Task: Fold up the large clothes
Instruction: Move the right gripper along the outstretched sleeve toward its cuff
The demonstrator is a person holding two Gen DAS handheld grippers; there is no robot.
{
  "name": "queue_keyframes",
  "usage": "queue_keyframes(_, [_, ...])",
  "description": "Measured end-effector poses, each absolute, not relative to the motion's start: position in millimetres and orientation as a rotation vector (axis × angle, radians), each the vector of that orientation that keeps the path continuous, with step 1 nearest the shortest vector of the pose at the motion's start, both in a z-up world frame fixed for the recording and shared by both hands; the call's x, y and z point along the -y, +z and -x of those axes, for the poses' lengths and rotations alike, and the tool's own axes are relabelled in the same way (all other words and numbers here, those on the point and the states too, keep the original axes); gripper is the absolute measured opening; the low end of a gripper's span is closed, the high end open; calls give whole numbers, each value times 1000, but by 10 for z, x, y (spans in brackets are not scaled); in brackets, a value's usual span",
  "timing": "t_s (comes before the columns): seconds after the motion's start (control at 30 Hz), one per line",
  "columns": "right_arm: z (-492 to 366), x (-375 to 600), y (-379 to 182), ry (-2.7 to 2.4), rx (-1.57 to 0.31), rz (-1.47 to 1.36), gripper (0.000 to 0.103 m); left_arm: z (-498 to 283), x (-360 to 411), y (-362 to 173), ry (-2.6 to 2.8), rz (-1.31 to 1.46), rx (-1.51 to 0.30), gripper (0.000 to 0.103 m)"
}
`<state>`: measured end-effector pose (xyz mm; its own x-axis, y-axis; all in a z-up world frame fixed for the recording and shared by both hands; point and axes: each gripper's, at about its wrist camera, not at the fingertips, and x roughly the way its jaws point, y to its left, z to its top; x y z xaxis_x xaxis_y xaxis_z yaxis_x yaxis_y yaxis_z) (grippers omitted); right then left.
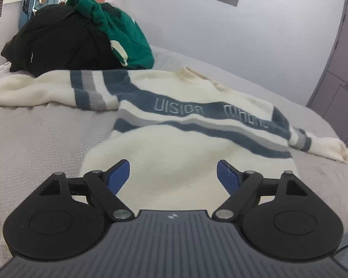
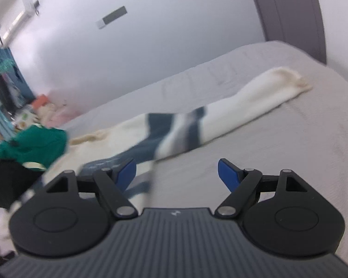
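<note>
A fuzzy cream sweater [image 1: 174, 125] with blue and grey stripes lies spread front-up on a grey textured bedspread [image 1: 34, 139], its hem just ahead of the left gripper [image 1: 173, 173], whose blue fingers stand wide apart and empty. The right gripper [image 2: 176, 173], equally wide and holding nothing, hovers over bare bedspread beside the outstretched sleeve [image 2: 243, 106]. A black garment [image 1: 58, 41] and a green one [image 1: 123, 30] are heaped beyond.

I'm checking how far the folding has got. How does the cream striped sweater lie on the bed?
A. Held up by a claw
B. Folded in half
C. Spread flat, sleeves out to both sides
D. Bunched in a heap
C: the sweater lies flat on the bed with both sleeves out.
</note>
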<state>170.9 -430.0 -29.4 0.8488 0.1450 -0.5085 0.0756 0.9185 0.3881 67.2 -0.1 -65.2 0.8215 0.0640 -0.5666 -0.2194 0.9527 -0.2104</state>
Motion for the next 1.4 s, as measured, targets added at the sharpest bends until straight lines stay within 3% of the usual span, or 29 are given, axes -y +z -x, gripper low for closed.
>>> queue_keyframes(0.27, [-2372,4691,-905,38,-610,-423,79,-963,26,-866,237,229,-662,87])
queue_keyframes(0.4, [-2668,4879,-1214,41,-639,-472,96,-1081,-32,-975,289,256,-706,87])
queue_keyframes(0.57, [-2958,5088,-1579,19,-670,-596,98,-1181,-174,-1108,344,328,-759,87])
queue_keyframes(0.6, [-3001,5133,-1637,15,-663,-623,103,-1196,-196,-1127,353,337,-763,87])
queue_keyframes(1.17, [-3957,5848,-1803,-78,-351,-799,102,-1432,-239,-1194,421,377,-736,87])
queue_keyframes(1.33, [-4154,6056,-1790,-180,-294,-738,86,-1460,-237,-1195,430,370,-732,87])
queue_keyframes(1.4, [-4166,6166,-1785,-233,-303,-734,59,-1462,-222,-1189,429,356,-731,87])
